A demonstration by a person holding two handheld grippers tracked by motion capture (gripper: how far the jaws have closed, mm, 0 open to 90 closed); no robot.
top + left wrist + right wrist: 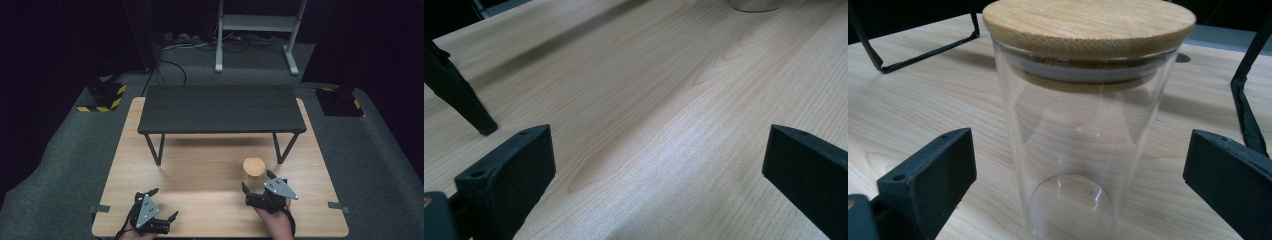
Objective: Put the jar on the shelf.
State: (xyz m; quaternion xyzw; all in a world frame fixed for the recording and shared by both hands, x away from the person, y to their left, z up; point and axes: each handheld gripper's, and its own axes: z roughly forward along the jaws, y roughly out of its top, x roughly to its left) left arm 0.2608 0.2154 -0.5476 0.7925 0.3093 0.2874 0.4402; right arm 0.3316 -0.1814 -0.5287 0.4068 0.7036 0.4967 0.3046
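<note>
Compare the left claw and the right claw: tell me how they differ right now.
The right claw has the lidded glass jar standing between its open jaws, apparently untouched; the left claw has bare table between its jaws. In the high view the right claw sits just short of the jar, while the left claw sits at the near edge, far from it. Both are open and low over the table.

Clear glossy glass jar (1075,165), bamboo-like wooden lid (1088,22), on smooth pale wood table (200,165)
</note>
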